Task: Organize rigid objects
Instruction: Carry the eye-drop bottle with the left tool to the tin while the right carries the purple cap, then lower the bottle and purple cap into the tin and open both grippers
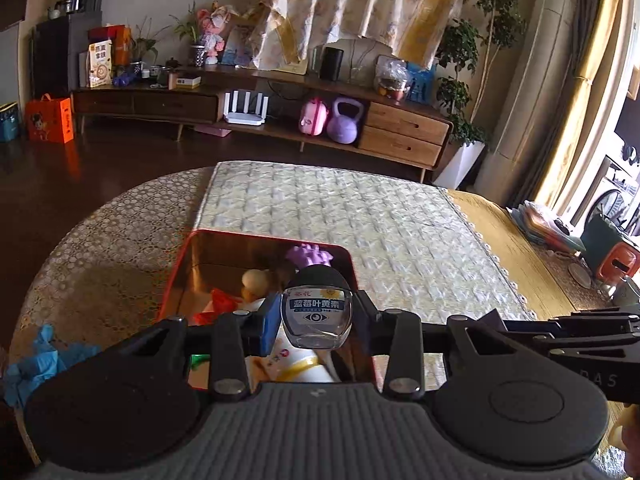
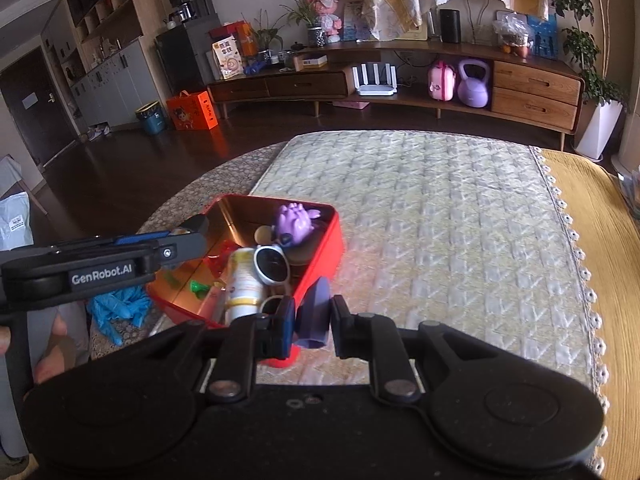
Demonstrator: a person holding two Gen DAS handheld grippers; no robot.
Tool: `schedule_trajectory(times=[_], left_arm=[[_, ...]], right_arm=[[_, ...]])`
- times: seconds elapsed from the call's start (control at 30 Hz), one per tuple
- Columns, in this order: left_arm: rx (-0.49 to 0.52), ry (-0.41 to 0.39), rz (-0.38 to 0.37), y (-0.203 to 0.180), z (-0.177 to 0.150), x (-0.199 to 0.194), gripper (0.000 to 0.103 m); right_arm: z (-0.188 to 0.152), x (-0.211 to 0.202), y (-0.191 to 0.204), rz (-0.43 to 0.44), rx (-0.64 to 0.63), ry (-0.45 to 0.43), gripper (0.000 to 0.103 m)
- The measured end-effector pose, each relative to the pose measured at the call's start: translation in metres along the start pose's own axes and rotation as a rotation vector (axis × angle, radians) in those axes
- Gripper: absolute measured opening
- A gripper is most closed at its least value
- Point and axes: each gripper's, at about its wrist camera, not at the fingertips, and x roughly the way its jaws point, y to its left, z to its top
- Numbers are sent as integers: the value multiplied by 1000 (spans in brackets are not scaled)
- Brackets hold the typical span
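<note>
Left fingers: the left gripper (image 1: pixel 316 316) is clamped on a small clear bottle (image 1: pixel 316 312) with a dark cap, cap pointing away from the camera.
Right fingers: the right gripper (image 2: pixel 312 320) pinches a small purple piece (image 2: pixel 316 312); its exact kind cannot be told.
Bottle position: directly over the red tin (image 1: pixel 180 256), long axis running forward along the fingers.
Tin contents: a white bottle (image 2: pixel 242 280), a purple toy (image 2: pixel 294 222) and small green bits.
Nearer hand: likely the left, already above the tin's opening; the right sits at the tin's near corner.
Coming move: probably lowering the bottle beside the white one.
View difference: the right wrist view shows the left gripper from the side; the left wrist view alone shows the bottle's label.
</note>
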Motion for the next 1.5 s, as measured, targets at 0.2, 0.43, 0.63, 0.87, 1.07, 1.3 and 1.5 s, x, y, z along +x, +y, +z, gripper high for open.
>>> schedule_trajectory(times=[0.2,0.43,0.63,0.87,1.07,1.3,1.5], left_arm=[[-74,7,49,43,8,12,38],[-80,6,86,67,15,32,38],[-40,15,89,72,22,58,38],[51,34,95,62,22,87,38],[72,66,105,61,21,110,38],[75,100,111,62,17,127,38],[58,138,106,66,12,135,38]], right_arm=[[3,18,34,39,-54,7,18],[6,51,71,77,-107,29,18],[4,82,93,92,-130,60,18],[2,113,100,84,-147,101,18],[-1,127,100,88,-129,118,18],[-5,137,96,90,-100,147,19],[-10,136,97,90,-92,158,20]])
